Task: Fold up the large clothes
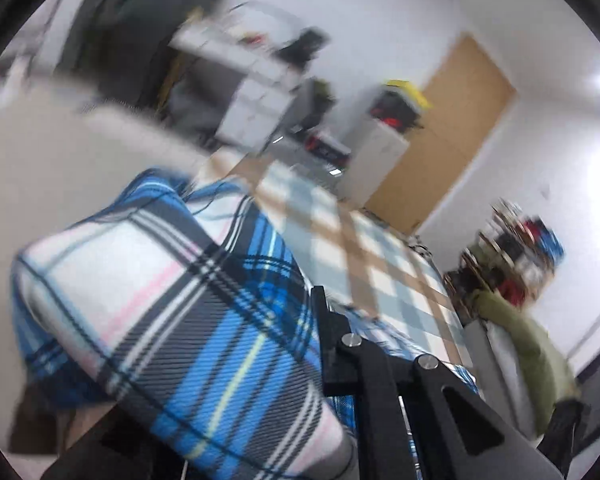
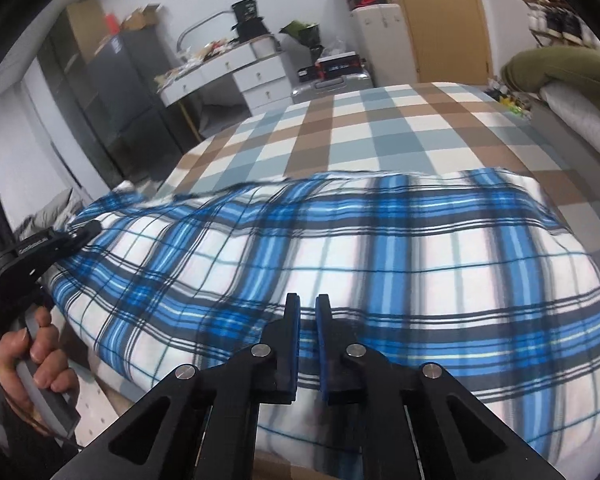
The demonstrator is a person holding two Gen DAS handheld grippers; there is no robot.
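A large blue, white and black plaid cloth [image 2: 340, 248] lies spread across the near half of a bed with a brown and blue checked sheet [image 2: 360, 128]. My right gripper [image 2: 308, 312] sits over the cloth's near edge, its blue pads almost together with a ridge of fabric between them. At the cloth's left edge a hand [image 2: 32, 344] holds my left gripper [image 2: 88, 230], shut on the fabric. In the blurred left wrist view the plaid cloth [image 1: 172, 300] hangs bunched over my left gripper [image 1: 310, 304] and hides one finger.
Beyond the bed stand a white desk with drawers [image 2: 256, 76], a dark cabinet [image 2: 120, 92], a silver suitcase [image 2: 332, 82], a white cabinet with stacked boxes [image 2: 380, 36] and a wooden door [image 2: 444, 20]. An olive garment [image 2: 560, 68] drapes over a pale padded edge at the right.
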